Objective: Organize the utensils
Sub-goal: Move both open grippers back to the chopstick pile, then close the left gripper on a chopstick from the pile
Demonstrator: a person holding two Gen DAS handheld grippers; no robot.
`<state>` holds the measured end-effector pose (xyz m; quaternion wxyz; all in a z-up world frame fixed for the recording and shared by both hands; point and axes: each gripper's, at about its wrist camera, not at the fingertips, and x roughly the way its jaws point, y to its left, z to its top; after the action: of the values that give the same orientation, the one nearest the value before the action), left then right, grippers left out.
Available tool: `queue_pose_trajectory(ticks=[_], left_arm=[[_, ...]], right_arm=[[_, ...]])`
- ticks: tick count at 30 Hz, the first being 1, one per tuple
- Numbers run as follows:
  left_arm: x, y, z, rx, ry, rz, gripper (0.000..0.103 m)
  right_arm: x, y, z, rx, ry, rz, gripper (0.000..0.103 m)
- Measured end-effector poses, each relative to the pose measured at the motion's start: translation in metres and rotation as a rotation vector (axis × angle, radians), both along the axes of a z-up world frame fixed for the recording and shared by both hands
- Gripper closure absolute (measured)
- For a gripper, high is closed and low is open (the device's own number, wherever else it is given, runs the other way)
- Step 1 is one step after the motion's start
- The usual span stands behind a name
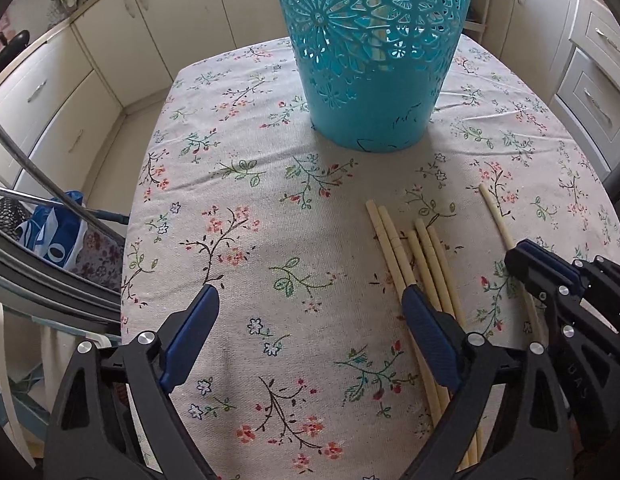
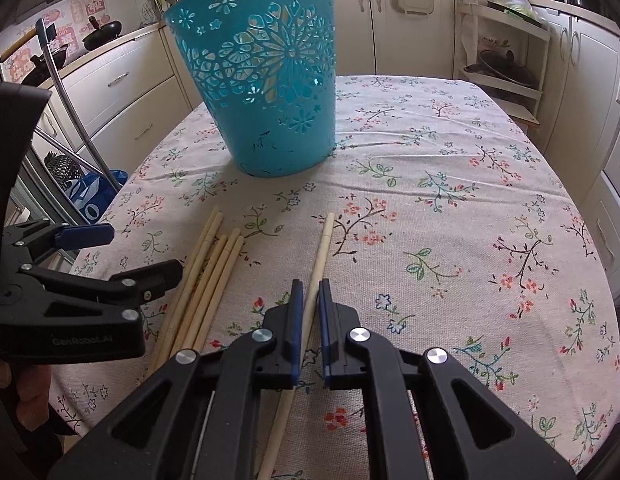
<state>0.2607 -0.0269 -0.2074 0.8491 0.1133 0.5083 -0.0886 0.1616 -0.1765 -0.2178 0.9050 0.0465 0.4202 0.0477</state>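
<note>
A teal cut-out basket (image 1: 370, 48) (image 2: 265, 76) stands at the far middle of the table. Several pale chopsticks (image 1: 418, 264) (image 2: 207, 276) lie bundled on the cloth. A single chopstick (image 2: 320, 256) (image 1: 496, 216) lies apart to their right. My right gripper (image 2: 308, 292) has its jaws nearly closed around this single chopstick, which still lies on the cloth. My left gripper (image 1: 310, 300) is open and empty above the cloth, its right finger (image 1: 426, 320) over the bundle. It also shows in the right wrist view (image 2: 121, 252).
A floral tablecloth (image 1: 249, 200) (image 2: 450, 200) covers the table. Cream kitchen cabinets (image 2: 390, 20) surround it. A blue bag (image 1: 53, 232) and metal chair frame (image 2: 69, 92) sit off the table's left edge.
</note>
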Motion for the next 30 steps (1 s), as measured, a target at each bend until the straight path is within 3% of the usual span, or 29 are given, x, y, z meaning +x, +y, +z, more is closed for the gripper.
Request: queue_pose_trajectory(ticks=[12, 19, 21, 22, 24, 26, 30], left_arm=[[0.004, -0.004, -0.001, -0.021, 0.013, 0.002, 0.014], [0.006, -0.004, -0.005, -0.02, 0.02, 0.008, 0.021], [0.007, -0.005, -0.005, -0.039, 0.016, 0.009, 0.026], [0.007, -0.006, -0.005, -0.052, 0.016, 0.005, 0.034], [0.007, -0.009, -0.003, -0.072, 0.004, -0.016, 0.052], [0.007, -0.012, -0.002, -0.088, 0.001, -0.036, 0.078], [0.01, -0.011, -0.001, -0.111, 0.017, -0.044, 0.079]], right_arm=[[0.001, 0.0, 0.0, -0.001, -0.003, -0.003, 0.094], [0.004, 0.0, 0.0, 0.0, -0.001, -0.001, 0.091], [0.007, 0.003, 0.0, -0.001, 0.001, 0.009, 0.084], [0.008, 0.004, 0.001, -0.011, 0.004, 0.012, 0.083], [0.01, 0.008, 0.001, -0.043, 0.015, 0.024, 0.083], [0.011, 0.007, 0.002, -0.042, 0.038, 0.049, 0.092], [0.014, -0.001, 0.003, -0.032, 0.062, 0.059, 0.094]])
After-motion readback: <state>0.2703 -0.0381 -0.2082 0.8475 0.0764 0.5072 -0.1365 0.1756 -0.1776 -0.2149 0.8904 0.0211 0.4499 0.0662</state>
